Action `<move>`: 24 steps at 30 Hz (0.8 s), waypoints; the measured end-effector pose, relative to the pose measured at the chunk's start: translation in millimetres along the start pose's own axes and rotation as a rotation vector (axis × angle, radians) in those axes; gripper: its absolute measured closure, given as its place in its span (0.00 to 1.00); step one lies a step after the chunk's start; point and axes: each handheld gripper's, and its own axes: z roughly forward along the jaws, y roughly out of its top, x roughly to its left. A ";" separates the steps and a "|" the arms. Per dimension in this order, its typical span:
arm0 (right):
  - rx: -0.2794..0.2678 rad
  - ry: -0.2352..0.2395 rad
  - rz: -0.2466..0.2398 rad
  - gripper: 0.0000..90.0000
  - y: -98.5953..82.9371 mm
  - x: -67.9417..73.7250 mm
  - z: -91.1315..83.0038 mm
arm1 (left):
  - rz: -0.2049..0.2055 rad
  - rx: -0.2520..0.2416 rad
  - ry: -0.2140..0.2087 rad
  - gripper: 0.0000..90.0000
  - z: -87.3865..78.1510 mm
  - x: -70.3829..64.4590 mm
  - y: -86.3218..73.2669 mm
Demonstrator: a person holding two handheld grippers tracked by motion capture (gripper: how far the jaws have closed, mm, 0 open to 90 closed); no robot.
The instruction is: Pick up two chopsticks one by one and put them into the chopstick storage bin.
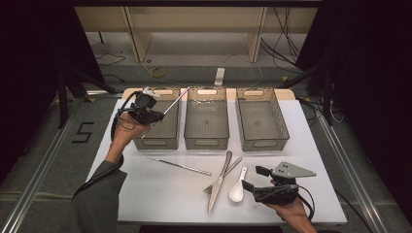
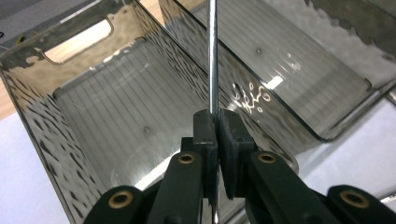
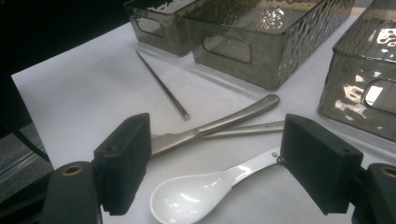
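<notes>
My left gripper (image 1: 159,115) hovers over the left bin (image 1: 167,141), shut on a thin metal chopstick (image 1: 176,101) that slants up toward the middle bin. In the left gripper view the chopstick (image 2: 212,56) rises straight out of the closed jaws above the left bin's floor (image 2: 107,121). A second chopstick (image 1: 179,166) lies on the white table. My right gripper (image 1: 253,178) is open at the front right, just right of a white spoon (image 1: 237,188). Between its spread jaws I see the spoon (image 3: 196,191), a knife (image 3: 219,123), a fork handle (image 3: 254,129) and the loose chopstick (image 3: 161,84).
Three smoky clear plastic bins stand in a row at the back: left, middle (image 1: 206,141) and right (image 1: 262,141). The knife (image 1: 218,187) and fork (image 1: 224,175) lie crossed beside the spoon. The white table (image 1: 145,189) has bare surface at the front left.
</notes>
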 end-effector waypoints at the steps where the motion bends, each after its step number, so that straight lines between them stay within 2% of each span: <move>1: -0.001 0.000 0.001 0.29 0.1 -0.1 -0.1 | -0.010 -0.009 0.003 0.95 0.4 0.3 1.2; 7: -0.002 0.002 0.001 0.29 0.0 -0.2 -0.2 | -0.035 -0.017 0.032 0.95 5.5 10.6 5.2; 13: 0.001 0.005 -0.002 0.29 -0.3 0.3 0.3 | -0.054 0.001 0.064 0.95 15.2 22.0 3.7; 24: 0.001 0.006 0.000 0.29 -0.3 0.2 0.7 | -0.100 0.012 0.084 0.95 21.9 36.3 -5.2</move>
